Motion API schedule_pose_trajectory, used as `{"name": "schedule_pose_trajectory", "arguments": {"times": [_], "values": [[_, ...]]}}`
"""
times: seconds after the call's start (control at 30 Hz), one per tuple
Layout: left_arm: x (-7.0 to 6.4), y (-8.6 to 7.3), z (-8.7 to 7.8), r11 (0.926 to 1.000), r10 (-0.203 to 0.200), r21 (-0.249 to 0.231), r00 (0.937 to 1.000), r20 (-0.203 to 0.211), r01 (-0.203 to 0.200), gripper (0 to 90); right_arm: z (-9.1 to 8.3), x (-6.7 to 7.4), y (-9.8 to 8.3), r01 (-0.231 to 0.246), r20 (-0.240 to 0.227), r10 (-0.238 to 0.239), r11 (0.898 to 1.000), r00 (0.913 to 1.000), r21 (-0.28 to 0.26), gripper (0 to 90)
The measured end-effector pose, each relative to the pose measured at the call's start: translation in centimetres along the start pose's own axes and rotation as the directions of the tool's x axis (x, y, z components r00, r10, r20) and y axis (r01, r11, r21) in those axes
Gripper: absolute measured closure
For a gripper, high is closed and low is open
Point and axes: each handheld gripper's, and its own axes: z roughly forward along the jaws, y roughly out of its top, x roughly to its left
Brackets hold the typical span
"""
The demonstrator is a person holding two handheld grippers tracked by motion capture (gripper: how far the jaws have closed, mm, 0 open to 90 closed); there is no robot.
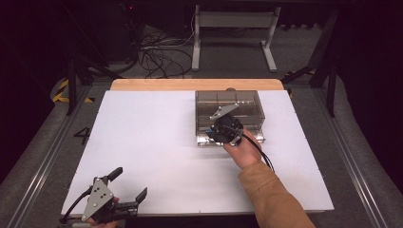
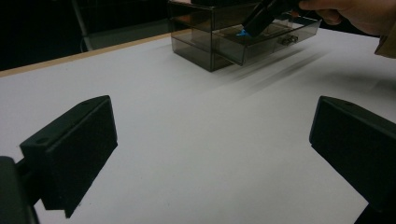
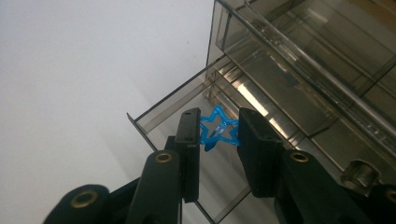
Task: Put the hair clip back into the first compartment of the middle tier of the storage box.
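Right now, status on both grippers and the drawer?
Left gripper open, idle at near edge. Right gripper shut on blue star, over open drawer. Nothing in the way.

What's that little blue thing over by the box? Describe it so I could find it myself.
On the white table stands a smoky see-through drawer box with its bottom drawer pulled open. Over that drawer the right gripper pinches a small blue star outline, the scene's one bright-coloured thing.
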Motion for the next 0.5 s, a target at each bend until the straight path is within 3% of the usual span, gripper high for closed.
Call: {"name": "schedule_pose_trajectory", "arguments": {"times": [0.5], "values": [[-0.1,0.0,0.0,1.0,-0.004,0.001,1.0,0.004,0.004,1.6,1.4,0.1,-0.1,-0.002,-0.009,0.002,0.999,1.0,0.035,70.5]]}}
